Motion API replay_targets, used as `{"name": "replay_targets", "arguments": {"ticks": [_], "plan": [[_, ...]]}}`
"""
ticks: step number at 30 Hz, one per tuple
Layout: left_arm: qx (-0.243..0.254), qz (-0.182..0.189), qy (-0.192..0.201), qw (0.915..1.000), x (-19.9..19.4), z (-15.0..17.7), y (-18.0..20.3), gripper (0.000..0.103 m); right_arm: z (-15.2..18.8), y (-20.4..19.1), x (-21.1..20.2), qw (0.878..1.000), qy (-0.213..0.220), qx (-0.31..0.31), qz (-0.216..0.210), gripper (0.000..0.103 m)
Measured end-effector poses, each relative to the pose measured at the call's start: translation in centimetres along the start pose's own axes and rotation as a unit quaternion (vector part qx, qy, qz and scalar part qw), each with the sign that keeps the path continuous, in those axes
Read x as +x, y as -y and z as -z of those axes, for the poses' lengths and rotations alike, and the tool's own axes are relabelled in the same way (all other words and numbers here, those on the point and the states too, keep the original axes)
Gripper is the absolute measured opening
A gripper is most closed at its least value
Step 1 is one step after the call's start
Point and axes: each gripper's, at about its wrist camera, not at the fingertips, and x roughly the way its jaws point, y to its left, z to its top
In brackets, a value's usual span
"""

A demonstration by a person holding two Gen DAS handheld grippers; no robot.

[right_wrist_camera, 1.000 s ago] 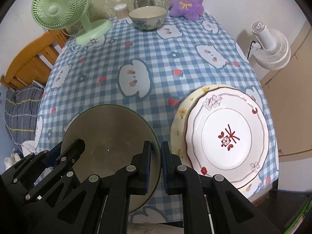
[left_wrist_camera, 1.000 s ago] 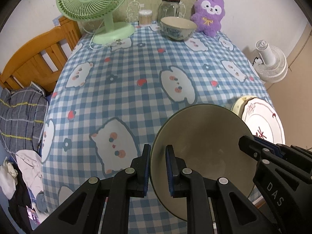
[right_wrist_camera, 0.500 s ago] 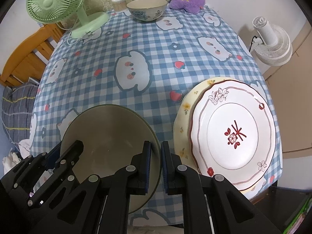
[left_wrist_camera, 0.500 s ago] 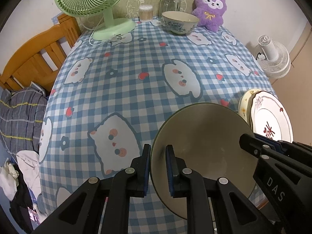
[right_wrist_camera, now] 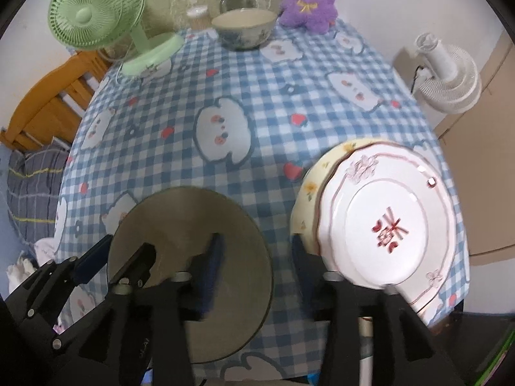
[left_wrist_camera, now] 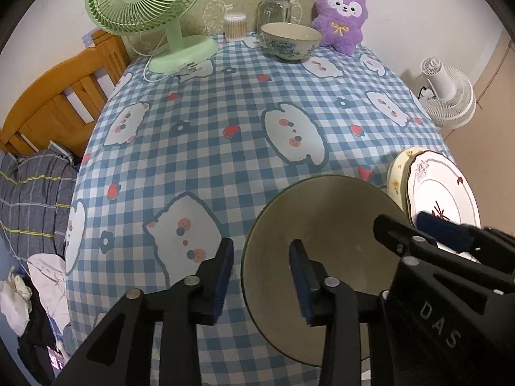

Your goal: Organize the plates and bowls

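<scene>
Left wrist view: left gripper has just been opening, jaws now apart and straddling the left rim of the olive-grey bowl, one pad outside, one inside, neither pressing on it. Bowl sits on the blue checked tablecloth at the near edge of the table. Right gripper enters from the right over the bowl's far rim, one finger inside the bowl and the blue-padded one outside over the plates. Just right of the bowl, white plate with red motif lies on top of a yellow floral plate. At the far end: patterned bowl, glass jar, cotton swab tub, green desk fan, purple plush. White fan stands off the table to the right; wooden bed frame to the left. Right wrist view (blurred): right gripper also just been opening, jaws wide apart, left finger inside the olive-grey bowl, right finger against the edge of the plate stack, nothing clamped. White plate sits offset on the yellow plate, both near the table's right front corner. Left gripper at lower left, jaws either side of the bowl's rim.
</scene>
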Motion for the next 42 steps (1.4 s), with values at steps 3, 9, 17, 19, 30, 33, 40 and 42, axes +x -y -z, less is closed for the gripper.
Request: {"name": "replay_targets", "arguments": {"ticks": [3, 9, 17, 19, 30, 33, 40, 42], "plan": [[0.001, 0.001, 0.003, 1.0000, -0.4, -0.3, 0.0, 0.048, -0.3, 0.2, -0.9, 1.000, 0.023, 0.001, 0.003, 0.070], [-0.002, 0.002, 0.017, 0.9999, -1.8, -0.9, 0.0, 0.065, -0.7, 0.3, -2.3, 0.999, 0.033, 0.002, -0.004, 0.071], [-0.003, 0.015, 0.038, 0.9992, -3.9, -2.0, 0.6, 0.077, -1.3, 0.6, -4.8, 0.998, 0.059, 0.000, -0.011, 0.083], [-0.003, 0.012, 0.041, 0.9991, -4.3, -2.4, 0.8, 0.079, -1.6, 0.8, -5.3, 0.998, 0.065, 0.000, -0.014, 0.083], [-0.016, 0.009, 0.069, 0.9974, -6.4, -5.1, 3.6, 0.082, -4.7, 2.7, -7.5, 0.994, 0.099, -0.033, -0.038, 0.088], [-0.026, 0.008, 0.076, 0.9968, -6.8, -6.0, 4.5, 0.082, -5.7, 3.6, -8.1, 0.993, 0.107, -0.039, -0.043, 0.089], [-0.055, 0.002, 0.086, 0.9948, -7.7, -7.8, 6.2, 0.082, -7.9, 5.3, -9.1, 0.990, 0.118, -0.056, -0.051, 0.089], [-0.056, -0.004, 0.093, 0.9941, -8.0, -8.4, 6.7, 0.082, -8.5, 5.6, -9.3, 0.989, 0.121, -0.065, -0.052, 0.089]]}}
